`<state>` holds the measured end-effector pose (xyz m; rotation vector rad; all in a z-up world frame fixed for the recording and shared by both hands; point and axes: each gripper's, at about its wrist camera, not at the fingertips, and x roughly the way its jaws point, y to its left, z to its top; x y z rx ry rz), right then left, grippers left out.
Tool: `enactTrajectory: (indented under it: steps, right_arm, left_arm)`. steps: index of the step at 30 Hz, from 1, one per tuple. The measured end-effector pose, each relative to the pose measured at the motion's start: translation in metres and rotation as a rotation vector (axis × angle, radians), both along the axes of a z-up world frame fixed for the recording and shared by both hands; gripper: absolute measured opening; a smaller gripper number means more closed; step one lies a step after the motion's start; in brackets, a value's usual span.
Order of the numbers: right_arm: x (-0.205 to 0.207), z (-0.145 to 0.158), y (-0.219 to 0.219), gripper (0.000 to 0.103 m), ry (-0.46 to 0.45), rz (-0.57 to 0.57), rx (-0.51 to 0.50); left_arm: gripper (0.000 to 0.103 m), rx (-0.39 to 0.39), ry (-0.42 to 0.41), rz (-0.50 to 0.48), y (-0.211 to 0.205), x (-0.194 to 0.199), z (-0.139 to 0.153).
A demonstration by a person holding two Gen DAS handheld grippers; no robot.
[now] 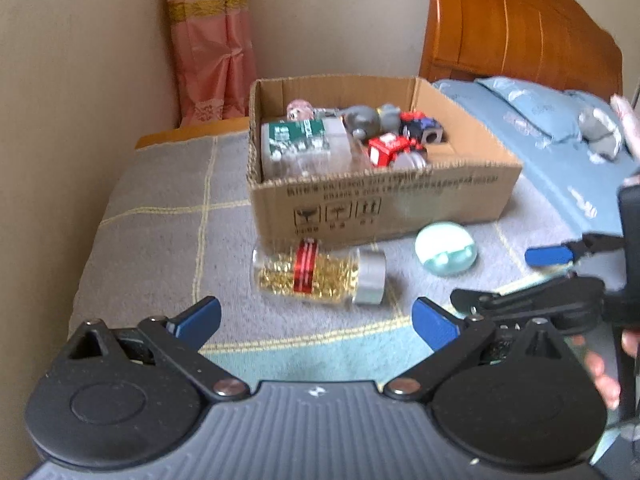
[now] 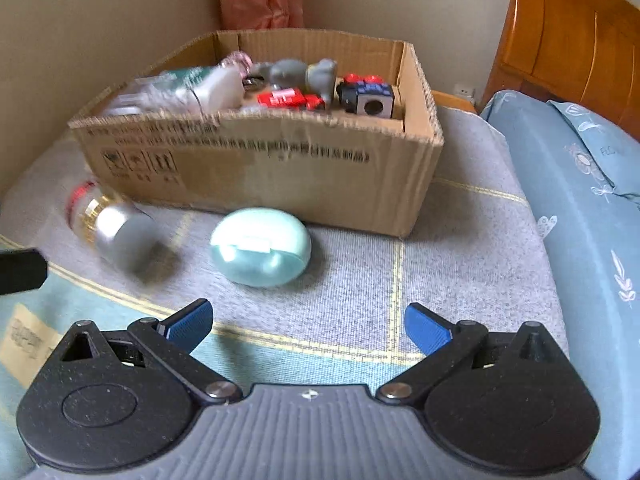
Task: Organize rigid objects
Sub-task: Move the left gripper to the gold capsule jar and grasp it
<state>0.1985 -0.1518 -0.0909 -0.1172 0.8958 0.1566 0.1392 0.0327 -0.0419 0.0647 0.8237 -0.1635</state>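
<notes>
A clear bottle of golden capsules with a red label and silver cap [image 1: 320,276] lies on its side on the bed in front of a cardboard box [image 1: 400,208]; it shows at the left of the right wrist view [image 2: 116,226]. A mint-green oval case [image 1: 446,249] [image 2: 261,246] lies beside it. The box [image 2: 280,168] holds a green-labelled container [image 1: 298,142], grey figurines [image 2: 300,74], a red toy [image 1: 390,150] and a cube [image 2: 370,98]. My left gripper [image 1: 316,318] is open, short of the bottle. My right gripper [image 2: 308,326] is open, short of the mint case.
A grey blanket with yellow lines [image 1: 160,208] covers the bed. A blue pillow [image 2: 580,184] and wooden headboard [image 1: 520,28] are to the right. A wall and a pink curtain [image 1: 212,48] stand behind the box. A grey toy [image 1: 602,130] lies on the pillow.
</notes>
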Motion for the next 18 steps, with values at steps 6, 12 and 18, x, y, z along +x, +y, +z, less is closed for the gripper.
enactTrajectory:
  steps: [6,12,18]
  right_arm:
    - [0.009,-0.004,0.003,0.103,-0.032,0.019,0.024]
    - [0.025,-0.007,0.012,0.103,-0.076,0.017,0.033]
    - [0.031,-0.009,0.01,0.103,-0.102,0.019,0.034]
  left_arm:
    - [0.101,0.026,0.016,-0.019,-0.004,0.002,-0.015]
    - [0.101,0.008,0.021,-0.013,0.0,0.009,-0.02]
    - [0.101,0.043,0.03,-0.038,-0.005,0.015,-0.031]
